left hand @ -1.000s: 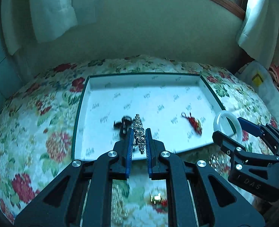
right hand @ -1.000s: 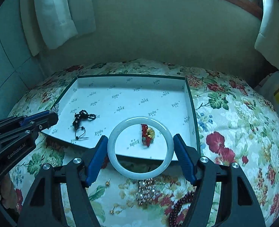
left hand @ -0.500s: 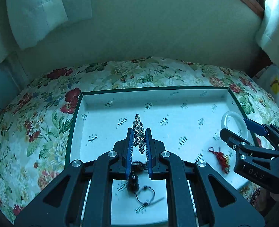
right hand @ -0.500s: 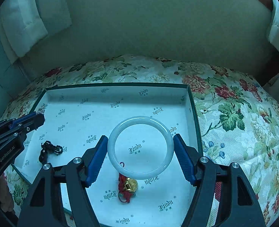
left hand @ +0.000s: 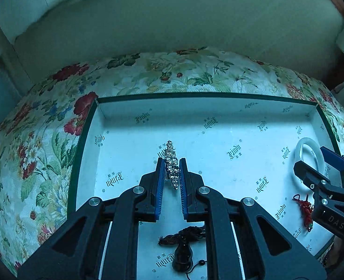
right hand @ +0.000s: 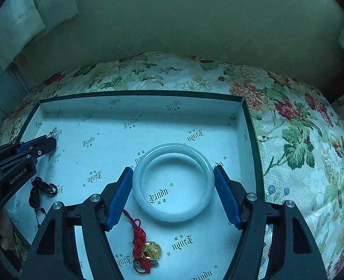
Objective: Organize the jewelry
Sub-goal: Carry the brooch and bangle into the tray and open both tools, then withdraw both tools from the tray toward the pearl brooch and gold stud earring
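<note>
Glossy, smooth milky bangle, perhaps jade; glittering faceted metal bracelet; matt printed paper tray lining; coarse woven floral cloth.

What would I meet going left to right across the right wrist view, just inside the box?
Left gripper → black cord pendant → red tassel gold charm → white bangle in right gripper → box right wall

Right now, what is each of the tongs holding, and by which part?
Left tongs pinch the rhinestone piece along its sides, its far end poking out. Right tongs flank the white bangle across its outer rim.
</note>
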### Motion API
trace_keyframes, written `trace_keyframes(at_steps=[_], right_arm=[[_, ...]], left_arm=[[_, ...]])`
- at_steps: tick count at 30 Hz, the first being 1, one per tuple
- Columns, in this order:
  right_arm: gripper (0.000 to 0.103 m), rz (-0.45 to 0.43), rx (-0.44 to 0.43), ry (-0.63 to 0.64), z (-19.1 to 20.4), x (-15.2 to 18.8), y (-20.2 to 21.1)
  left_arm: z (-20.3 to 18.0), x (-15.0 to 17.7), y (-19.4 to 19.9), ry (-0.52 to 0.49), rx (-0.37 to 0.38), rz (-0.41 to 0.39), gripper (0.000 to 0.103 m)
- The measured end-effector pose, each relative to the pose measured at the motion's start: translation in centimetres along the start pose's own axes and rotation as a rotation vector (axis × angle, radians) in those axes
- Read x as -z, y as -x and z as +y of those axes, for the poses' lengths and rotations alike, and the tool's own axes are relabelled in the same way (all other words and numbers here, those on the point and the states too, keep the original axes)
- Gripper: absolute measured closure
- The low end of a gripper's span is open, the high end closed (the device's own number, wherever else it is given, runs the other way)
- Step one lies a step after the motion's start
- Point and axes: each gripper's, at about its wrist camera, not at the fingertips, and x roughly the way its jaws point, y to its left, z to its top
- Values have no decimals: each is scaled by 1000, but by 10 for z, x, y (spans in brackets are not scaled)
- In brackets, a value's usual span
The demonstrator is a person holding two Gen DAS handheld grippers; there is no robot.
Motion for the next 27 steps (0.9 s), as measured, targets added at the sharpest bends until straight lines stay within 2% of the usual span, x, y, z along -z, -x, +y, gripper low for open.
trace_keyframes(at_steps=[8,10,12,17,23,27], right_arm=[[33,33,-4,5,3,1,-7],[33,35,-8,6,2,1,-7],[33,37,-8,7,3,1,-7],[33,34,-13,3,2,1,-7],[30,-9,-17,-13,-1,-1,4],[30,-37,-23,-25,-3,-2,18]], left_arm=[[-1,3,-3,-7,-15,-2,88],[-1,3,-3,-11,-19,-5,83],[-1,3,-2,-11,-18,-4,65],[-2,3,2,-16,-19,-18,52],[-2,3,11,-20,-24,-49,35],[-1,5,18,-11,-21,-58,32]])
